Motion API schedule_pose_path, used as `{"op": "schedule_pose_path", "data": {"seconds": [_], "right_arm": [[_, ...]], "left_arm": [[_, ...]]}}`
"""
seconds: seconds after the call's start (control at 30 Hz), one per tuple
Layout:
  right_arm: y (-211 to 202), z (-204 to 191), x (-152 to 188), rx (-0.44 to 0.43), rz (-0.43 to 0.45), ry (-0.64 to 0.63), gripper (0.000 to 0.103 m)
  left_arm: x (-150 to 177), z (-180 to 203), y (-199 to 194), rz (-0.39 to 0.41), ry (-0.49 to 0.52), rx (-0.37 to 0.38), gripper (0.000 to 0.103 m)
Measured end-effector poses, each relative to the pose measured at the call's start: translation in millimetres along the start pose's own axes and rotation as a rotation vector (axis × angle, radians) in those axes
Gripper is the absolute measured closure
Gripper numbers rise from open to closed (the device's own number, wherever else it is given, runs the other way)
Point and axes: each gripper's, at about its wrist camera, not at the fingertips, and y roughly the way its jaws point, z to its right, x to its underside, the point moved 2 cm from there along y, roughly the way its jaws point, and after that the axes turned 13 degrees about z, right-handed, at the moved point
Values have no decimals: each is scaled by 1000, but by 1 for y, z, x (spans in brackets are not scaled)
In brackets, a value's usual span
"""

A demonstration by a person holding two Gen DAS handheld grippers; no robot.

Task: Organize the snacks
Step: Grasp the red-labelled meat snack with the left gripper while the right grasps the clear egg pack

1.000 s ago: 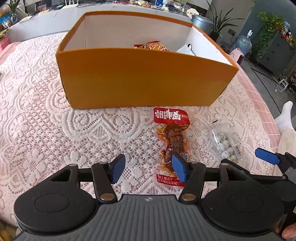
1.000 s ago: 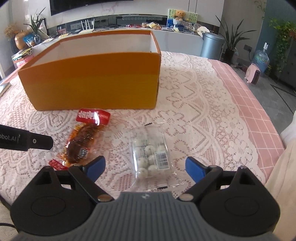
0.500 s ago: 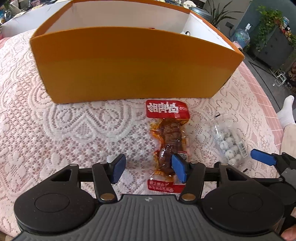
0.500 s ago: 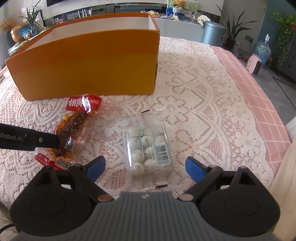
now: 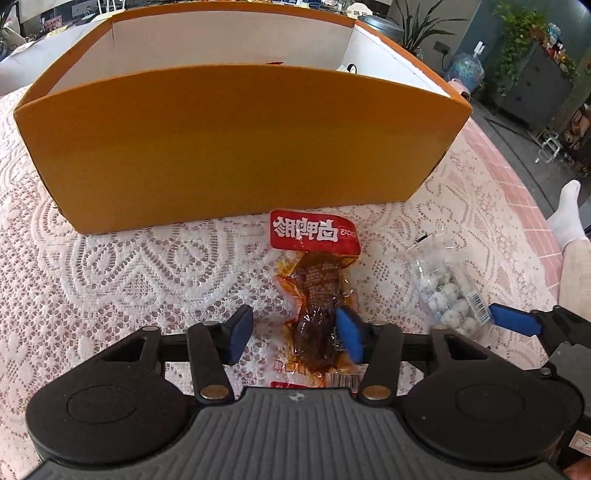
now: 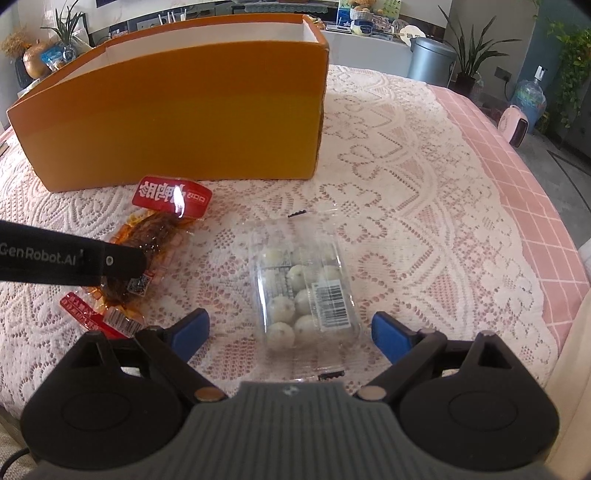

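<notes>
You're working in a home, a living room by its furnishings. Your bench [image 6: 424, 177] wears a white lace cloth over pink check. Behind the orange box [image 6: 177, 122], a long sideboard [image 6: 369, 35] carries clutter (a soft toy among it). Right of the box stand a lidded bin [image 6: 430, 55], potted plants [image 6: 469, 48], a water jug [image 6: 530, 98] and a small pink heater [image 6: 515, 123].

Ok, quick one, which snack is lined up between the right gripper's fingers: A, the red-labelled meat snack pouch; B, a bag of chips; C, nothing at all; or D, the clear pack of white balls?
D: in the right wrist view the clear pack of white balls lies between the spread fingers of the right gripper, while the red-labelled meat snack pouch lies off to the side.
</notes>
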Motion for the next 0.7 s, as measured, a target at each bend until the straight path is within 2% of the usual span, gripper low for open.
{"op": "schedule_pose_path", "data": {"seconds": [0.03, 0.27, 0.7], "right_arm": [[0, 0, -1, -1, 0, 2, 11], [1, 1, -1, -3, 0, 8, 10], [3, 8, -9, 19, 32, -2, 12]], "left_arm": [[0, -1, 0, 0, -10, 13, 64], [0, -13, -9, 16, -18, 31, 71], [-7, -27, -39, 16, -65, 121, 84]]}}
